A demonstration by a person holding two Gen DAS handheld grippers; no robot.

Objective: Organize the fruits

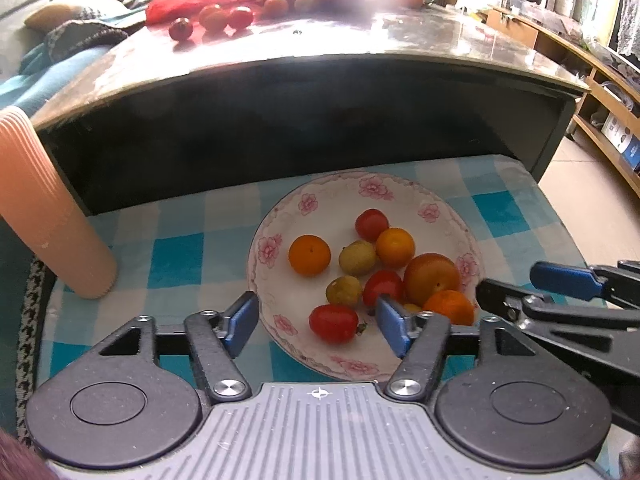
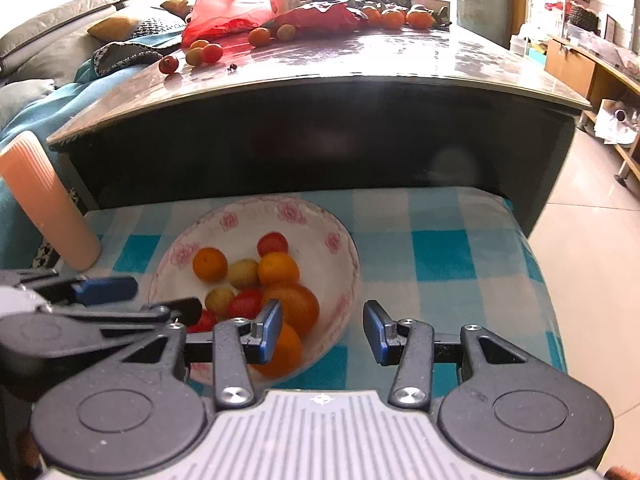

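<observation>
A white plate with pink flowers (image 1: pixel 320 196) (image 2: pixel 344 252) sits on a blue checked cloth and holds several small fruits: oranges (image 1: pixel 309 255) (image 2: pixel 209 264), red tomatoes (image 1: pixel 333 323) (image 2: pixel 272 243) and yellow-green plums (image 1: pixel 357 257) (image 2: pixel 243 273). My left gripper (image 1: pixel 318 322) is open and empty, just above the plate's near rim, with a red tomato between its fingers. My right gripper (image 2: pixel 323 330) is open and empty over the plate's right rim. More loose fruits (image 1: pixel 214 18) (image 2: pixel 204 53) lie on the far table by a red bag (image 2: pixel 224 12).
A dark table with a glossy top (image 1: pixel 400 40) (image 2: pixel 360 64) rises behind the cloth. A ribbed peach cylinder (image 1: pixel 44 208) (image 2: pixel 44 208) leans at the left. Sofa cushions (image 2: pixel 116 26) lie at the far left, wooden shelves (image 1: pixel 608 92) at the right.
</observation>
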